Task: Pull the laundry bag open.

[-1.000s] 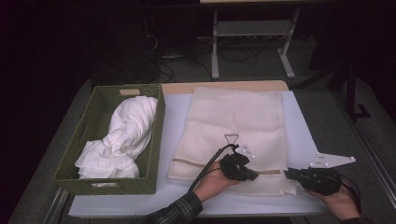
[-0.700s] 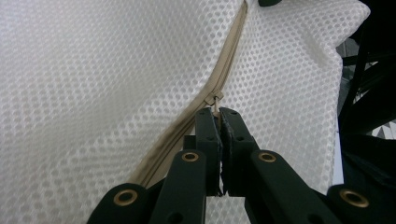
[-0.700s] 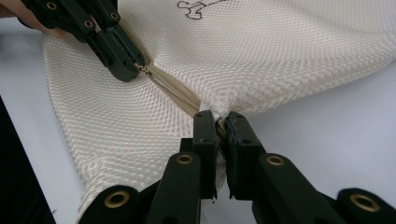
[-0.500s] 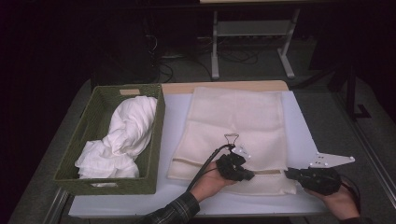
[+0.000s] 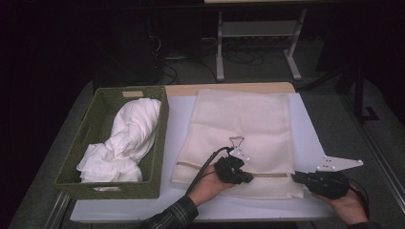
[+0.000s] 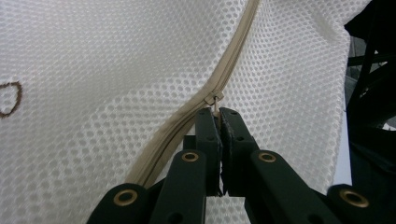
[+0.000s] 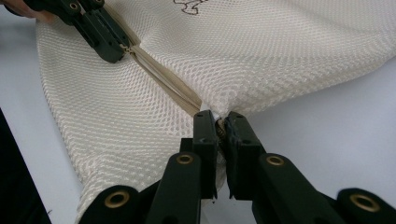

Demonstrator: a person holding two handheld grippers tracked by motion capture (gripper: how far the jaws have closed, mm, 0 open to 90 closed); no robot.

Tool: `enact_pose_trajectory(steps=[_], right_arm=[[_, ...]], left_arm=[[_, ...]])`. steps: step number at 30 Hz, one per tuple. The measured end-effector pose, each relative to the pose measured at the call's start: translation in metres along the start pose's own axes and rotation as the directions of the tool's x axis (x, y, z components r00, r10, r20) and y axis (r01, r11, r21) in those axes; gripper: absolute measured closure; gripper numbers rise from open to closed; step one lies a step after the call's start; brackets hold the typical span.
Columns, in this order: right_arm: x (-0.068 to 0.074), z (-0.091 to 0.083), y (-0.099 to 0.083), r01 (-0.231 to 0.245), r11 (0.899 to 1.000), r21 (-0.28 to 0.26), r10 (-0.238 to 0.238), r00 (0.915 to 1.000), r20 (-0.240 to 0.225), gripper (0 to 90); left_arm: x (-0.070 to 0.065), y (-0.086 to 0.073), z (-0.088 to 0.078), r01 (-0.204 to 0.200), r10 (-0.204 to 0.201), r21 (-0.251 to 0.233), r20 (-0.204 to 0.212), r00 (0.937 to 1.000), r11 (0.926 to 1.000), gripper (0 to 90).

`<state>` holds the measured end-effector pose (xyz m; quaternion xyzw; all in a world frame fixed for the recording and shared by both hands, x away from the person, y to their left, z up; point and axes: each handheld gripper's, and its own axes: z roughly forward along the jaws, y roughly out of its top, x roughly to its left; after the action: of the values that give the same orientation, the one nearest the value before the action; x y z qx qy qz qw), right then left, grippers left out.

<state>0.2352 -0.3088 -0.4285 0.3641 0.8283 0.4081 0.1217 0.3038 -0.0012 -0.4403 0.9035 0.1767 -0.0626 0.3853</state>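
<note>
A cream mesh laundry bag [image 5: 243, 129] lies flat on the white table, its tan zipper [image 6: 233, 60] running along the near end. My left gripper [image 6: 218, 112] is shut on the zipper pull [image 6: 215, 99] near the bag's middle. My right gripper [image 7: 219, 122] is shut on the bag's edge at the zipper's end [image 7: 215, 122], at the bag's near right corner [image 5: 295, 179]. The left gripper [image 7: 114, 51] shows far off in the right gripper view, on the zipper line. White cloth [image 5: 129, 136] lies bunched in the green basket [image 5: 160, 143].
The green woven basket stands at the table's left. Bare white table [image 5: 310, 138] lies right of the bag. Beyond the table's far edge stand a metal frame [image 5: 258, 33] and cables on the dark floor.
The left gripper has crept slightly along the zipper line; the right gripper holds still.
</note>
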Motion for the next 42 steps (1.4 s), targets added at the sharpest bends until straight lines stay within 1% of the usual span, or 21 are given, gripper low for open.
enact_pose_trajectory(steps=[9, 10, 12, 15, 19, 28, 33, 34, 38, 42], right_arm=[[0.0, 0.001, -0.001, 0.0, 1.0, 0.005, 0.0, 1.0, 0.004, 83.1], [0.0, 0.001, -0.001, 0.0, 1.0, 0.006, 0.0, 1.0, 0.006, 83.1], [0.001, 0.001, 0.0, 0.001, 1.0, 0.008, -0.001, 1.0, 0.001, 83.1], [0.001, 0.002, -0.001, 0.003, 1.0, 0.011, -0.003, 1.0, 0.006, 83.1], [0.0, 0.002, -0.001, 0.004, 1.0, 0.013, -0.004, 1.0, 0.007, 83.1], [0.0, 0.004, -0.001, 0.006, 1.0, 0.022, -0.007, 1.0, 0.007, 83.1], [0.0, 0.004, -0.001, 0.008, 1.0, 0.024, -0.008, 1.0, 0.006, 83.1], [0.0, 0.004, -0.001, 0.01, 1.0, 0.024, -0.01, 0.9999, 0.008, 83.1], [0.001, 0.005, -0.002, 0.013, 0.999, 0.03, -0.014, 0.9998, 0.012, 83.1], [0.001, 0.005, -0.001, 0.018, 0.999, 0.032, -0.018, 0.9997, 0.015, 83.1]], left_arm=[[0.002, -0.006, -0.009, 0.006, -0.007, -0.012, -0.019, 0.9998, 0.9999, 86.9], [0.002, -0.007, -0.01, 0.012, -0.012, -0.02, -0.016, 0.9998, 0.9997, 86.9], [0.001, -0.008, -0.012, 0.002, -0.003, -0.016, -0.026, 0.9996, 0.9999, 86.9], [0.003, -0.01, -0.015, 0.003, -0.003, -0.018, -0.036, 0.9993, 0.9998, 86.9], [0.006, -0.015, -0.022, 0.023, -0.025, -0.032, -0.043, 0.9988, 0.9992, 86.9], [0.012, -0.029, -0.038, 0.052, -0.055, -0.047, -0.064, 0.9964, 0.9975, 86.9], [0.013, -0.033, -0.042, 0.061, -0.064, -0.051, -0.072, 0.9953, 0.9968, 86.9], [0.013, -0.033, -0.043, 0.057, -0.06, -0.05, -0.078, 0.9951, 0.9971, 86.9], [0.015, -0.037, -0.049, 0.065, -0.07, -0.056, -0.09, 0.9934, 0.9963, 86.9], [0.017, -0.042, -0.054, 0.084, -0.091, -0.066, -0.103, 0.9905, 0.9942, 86.9]])
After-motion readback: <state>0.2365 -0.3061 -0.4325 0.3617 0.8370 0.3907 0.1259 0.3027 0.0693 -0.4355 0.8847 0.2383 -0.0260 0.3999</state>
